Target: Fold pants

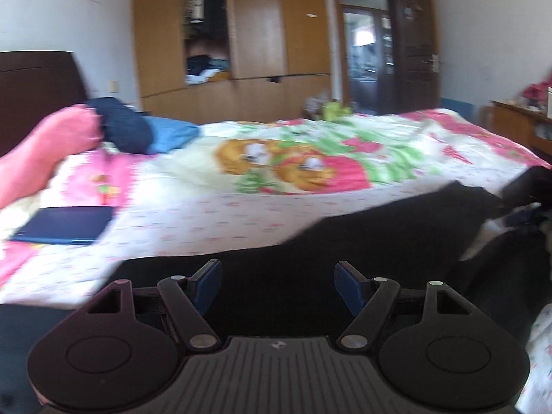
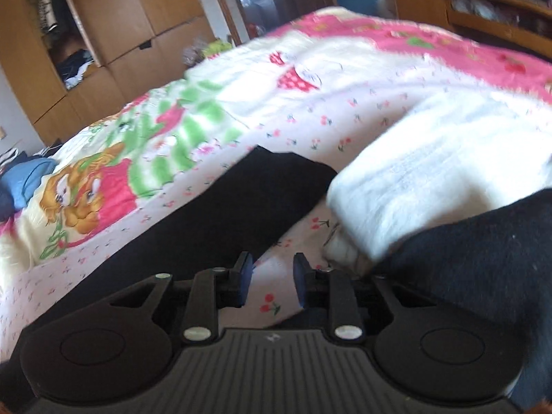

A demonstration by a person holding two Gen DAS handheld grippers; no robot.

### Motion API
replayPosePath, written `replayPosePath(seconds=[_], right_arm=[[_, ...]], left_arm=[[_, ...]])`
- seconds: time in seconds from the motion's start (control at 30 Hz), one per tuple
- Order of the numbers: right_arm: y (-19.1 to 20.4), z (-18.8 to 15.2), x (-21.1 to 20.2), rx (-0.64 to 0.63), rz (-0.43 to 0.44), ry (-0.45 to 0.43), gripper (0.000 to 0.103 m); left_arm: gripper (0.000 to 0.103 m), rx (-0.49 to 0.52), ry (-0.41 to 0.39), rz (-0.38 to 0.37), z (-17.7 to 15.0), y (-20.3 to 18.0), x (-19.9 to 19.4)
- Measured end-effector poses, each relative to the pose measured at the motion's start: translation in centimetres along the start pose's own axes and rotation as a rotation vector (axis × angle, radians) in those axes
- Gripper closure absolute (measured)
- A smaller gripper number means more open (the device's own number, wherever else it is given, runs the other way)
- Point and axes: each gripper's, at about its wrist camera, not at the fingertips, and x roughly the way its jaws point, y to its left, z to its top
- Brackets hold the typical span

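Observation:
Black pants [image 1: 379,234] lie spread on the bed's floral quilt [image 1: 241,207], with one leg reaching toward the right. My left gripper [image 1: 277,283] is open wide just above the pants' near edge, holding nothing. In the right wrist view one black pant leg [image 2: 224,207] runs away to the upper middle and another black part [image 2: 483,252] lies at the right. My right gripper [image 2: 272,283] is open over the quilt [image 2: 272,296] between the two black parts, holding nothing. Both views are blurred.
A folded white blanket [image 2: 431,179] lies on the bed right of my right gripper. A dark blue flat book [image 1: 65,224], a pink pillow [image 1: 45,151] and blue clothes [image 1: 145,131] sit at the left. A wooden wardrobe [image 1: 258,34] stands behind the bed.

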Motion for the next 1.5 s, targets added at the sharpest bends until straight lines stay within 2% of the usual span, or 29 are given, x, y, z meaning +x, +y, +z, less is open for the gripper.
replayPosePath(seconds=[0.13, 0.27, 0.37, 0.47, 0.53, 0.6, 0.7, 0.8, 0.9, 0.97, 1.0, 1.03, 1.1, 1.33, 1.5], right_arm=[[-0.3, 0.9, 2.6, 0.078, -0.002, 0.029, 0.081], [-0.5, 0.5, 1.5, 0.088, -0.004, 0.022, 0.081], [-0.2, 0.6, 2.3, 0.085, -0.027, 0.031, 0.08], [-0.2, 1.0, 3.6, 0.157, -0.028, 0.009, 0.076], [-0.7, 1.3, 4.3, 0.252, -0.008, 0.006, 0.067], [-0.8, 1.3, 3.9, 0.288, 0.021, 0.002, 0.06], [-1.0, 0.8, 2.5, 0.246, 0.023, 0.012, 0.065], [-0.6, 0.5, 3.0, 0.203, 0.005, -0.001, 0.067], [-0.2, 0.7, 4.1, 0.221, 0.018, -0.048, 0.061], [-0.1, 0.8, 4.7, 0.225, 0.023, -0.064, 0.069], [-0.4, 0.8, 4.6, 0.232, 0.034, -0.063, 0.088], [-0.6, 0.9, 4.2, 0.245, 0.059, -0.059, 0.094], [-1.0, 1.3, 2.3, 0.241, 0.118, -0.086, 0.096], [0.3, 4.6, -10.3, 0.044, 0.32, -0.254, 0.098], [-0.7, 4.7, -16.0, 0.032, 0.388, -0.283, 0.098]], left_arm=[[0.019, 0.035, 0.016, -0.096, -0.3, -4.1, 2.5], [0.019, 0.063, 0.016, -0.148, -0.9, -5.9, 3.1], [0.019, 0.04, 0.024, -0.166, -1.7, -6.2, 3.2], [0.019, 0.036, 0.039, -0.172, -2.0, -5.9, 3.4], [0.019, 0.034, 0.031, -0.165, -1.9, -5.6, 3.1], [0.019, 0.004, 0.028, -0.162, -1.8, -5.1, 3.1], [0.019, -0.038, 0.03, -0.179, -2.0, -4.4, 3.1], [0.019, -0.042, 0.03, -0.19, -2.2, -4.4, 3.3], [0.019, -0.038, 0.023, -0.197, -2.4, -4.3, 3.2], [0.019, -0.046, 0.026, -0.202, -2.4, -4.2, 3.3], [0.019, -0.048, 0.029, -0.202, -2.4, -4.2, 3.4], [0.019, -0.049, 0.031, -0.202, -2.4, -4.1, 3.4], [0.019, -0.045, 0.031, -0.199, -2.2, -4.1, 3.3], [0.019, -0.007, -0.022, -0.166, 0.2, -4.4, 0.6], [0.019, 0.043, -0.037, -0.178, 1.3, -5.5, -1.4]])
